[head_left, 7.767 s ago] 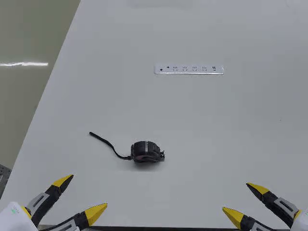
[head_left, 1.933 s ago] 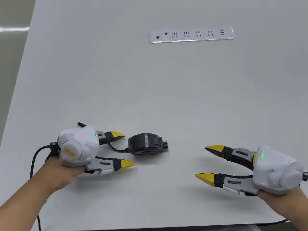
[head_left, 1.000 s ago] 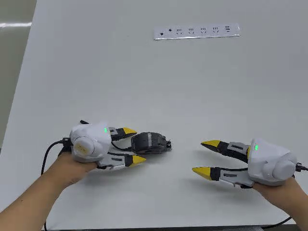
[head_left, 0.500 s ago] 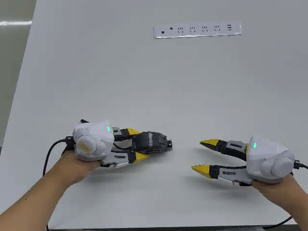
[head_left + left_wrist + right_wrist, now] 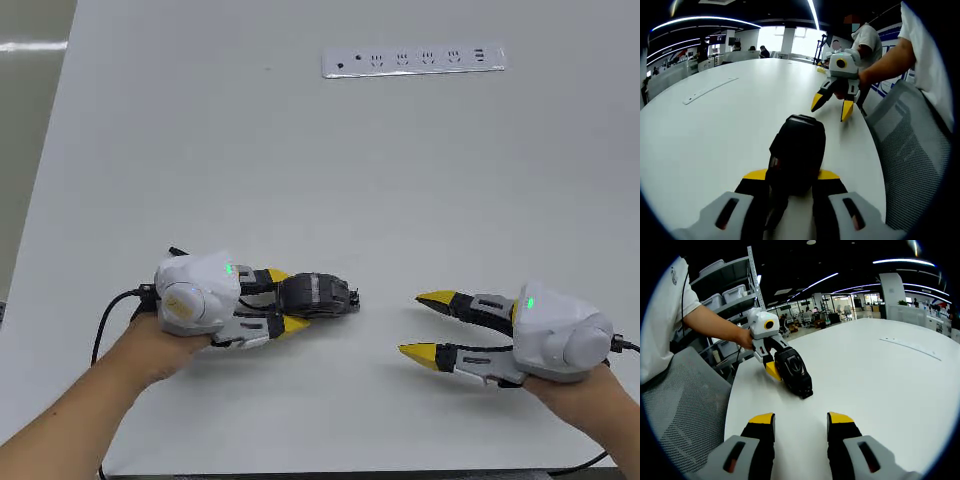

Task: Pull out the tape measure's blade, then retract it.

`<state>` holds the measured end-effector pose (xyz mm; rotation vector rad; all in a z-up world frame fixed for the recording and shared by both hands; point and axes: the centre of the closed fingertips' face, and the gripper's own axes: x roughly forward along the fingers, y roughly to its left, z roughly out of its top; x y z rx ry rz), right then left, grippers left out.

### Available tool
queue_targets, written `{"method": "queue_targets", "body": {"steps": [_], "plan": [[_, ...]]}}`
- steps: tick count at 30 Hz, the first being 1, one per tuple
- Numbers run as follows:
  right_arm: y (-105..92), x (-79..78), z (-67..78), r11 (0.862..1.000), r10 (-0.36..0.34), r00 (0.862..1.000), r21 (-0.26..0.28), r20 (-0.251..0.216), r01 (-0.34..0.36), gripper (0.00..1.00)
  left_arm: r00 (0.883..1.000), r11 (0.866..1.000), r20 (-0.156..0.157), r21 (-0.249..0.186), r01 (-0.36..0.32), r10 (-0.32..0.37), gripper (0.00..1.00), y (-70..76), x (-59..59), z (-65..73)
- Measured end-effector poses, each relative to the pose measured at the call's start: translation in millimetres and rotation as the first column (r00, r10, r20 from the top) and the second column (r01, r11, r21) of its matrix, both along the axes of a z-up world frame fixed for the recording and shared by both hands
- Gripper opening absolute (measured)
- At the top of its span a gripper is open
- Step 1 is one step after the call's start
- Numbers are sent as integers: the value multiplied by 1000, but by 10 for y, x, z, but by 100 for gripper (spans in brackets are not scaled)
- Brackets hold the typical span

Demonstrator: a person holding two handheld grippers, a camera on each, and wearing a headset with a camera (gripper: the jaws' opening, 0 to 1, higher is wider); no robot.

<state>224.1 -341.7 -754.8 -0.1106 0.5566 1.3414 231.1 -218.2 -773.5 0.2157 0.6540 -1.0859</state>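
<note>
The black tape measure (image 5: 316,294) lies on the white table (image 5: 300,170) with its blade end toward the right. My left gripper (image 5: 284,300) holds the case from the left, its yellow-tipped jaws pressed on both sides. In the left gripper view the tape measure (image 5: 797,150) fills the gap of the left gripper (image 5: 792,175). My right gripper (image 5: 425,325) stands open a short way to the right of the case, pointing at it, with nothing between its tips. The right gripper view has the right gripper (image 5: 801,418) open, and the tape measure (image 5: 795,371) ahead in the left gripper (image 5: 771,347).
A white power strip (image 5: 413,59) lies at the far side of the table. The tape's black strap (image 5: 178,252) trails behind the left gripper. Cables run off the near table edge (image 5: 300,470). Chairs and shelving stand beside the table in the gripper views.
My left gripper has slid right onto the tape measure and its jaws have drawn in around the case. The right gripper has stayed nearly still, open.
</note>
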Motion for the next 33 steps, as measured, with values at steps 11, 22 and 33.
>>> {"method": "queue_targets", "body": {"steps": [11,22,33], "plan": [[96,41,-8,999,43,999,25,29,-44,39,1000,1000,1,6,8,-8,29,5,6,-4],[207,92,-118,994,107,993,1,59,-107,38,1000,1000,5,26,16,-16,29,6,1,-12],[334,150,-186,988,151,985,1,81,-152,37,1000,999,-1,26,19,-19,29,8,1,-7]]}}
